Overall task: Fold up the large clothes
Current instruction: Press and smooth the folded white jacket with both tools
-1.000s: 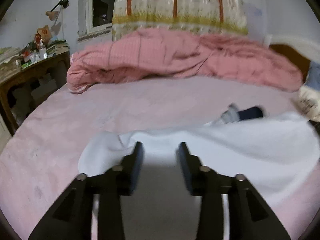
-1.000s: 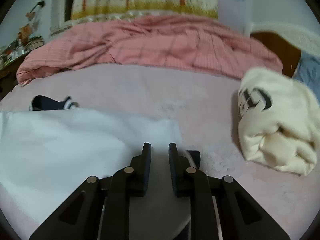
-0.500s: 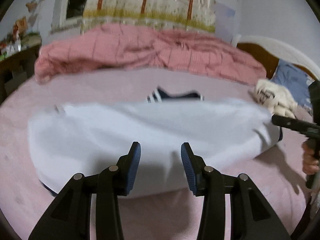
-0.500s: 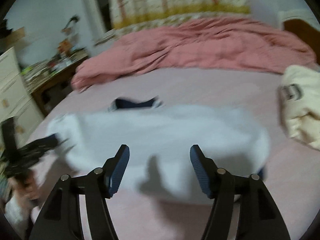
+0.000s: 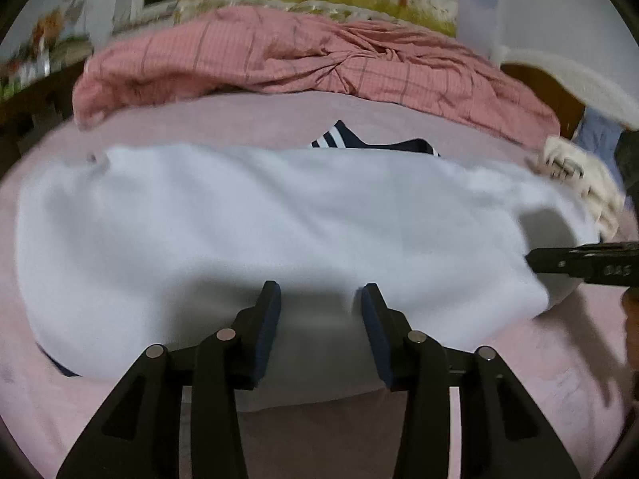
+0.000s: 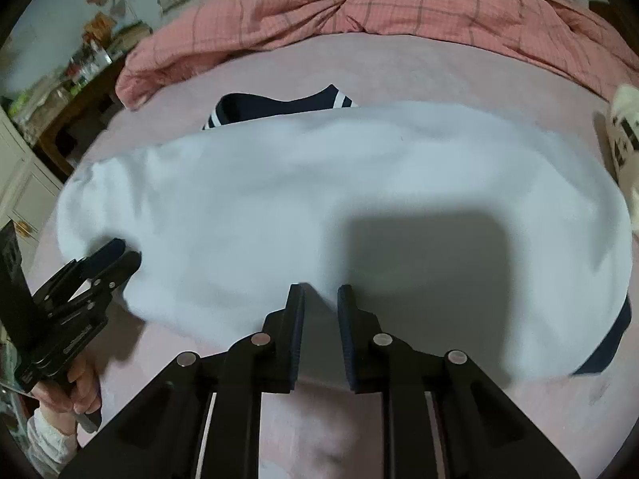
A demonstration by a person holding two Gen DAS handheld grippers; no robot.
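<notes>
- Left wrist view: the white garment (image 5: 279,231) lies spread across the pink bed sheet (image 5: 279,119), a navy striped part (image 5: 371,143) showing at its far edge. The left claw (image 5: 319,307) hovers over the near hem, jaws partly apart, nothing visibly pinched. The right claw (image 5: 535,259) reaches in at the garment's right end. A crumpled pink checked quilt (image 5: 311,52) lies behind.
- Right wrist view: the right claw (image 6: 320,299) is over the near edge, its jaws narrow and closing; whether cloth sits between them I cannot tell. A cream folded garment (image 6: 623,131) lies at the right.
</notes>
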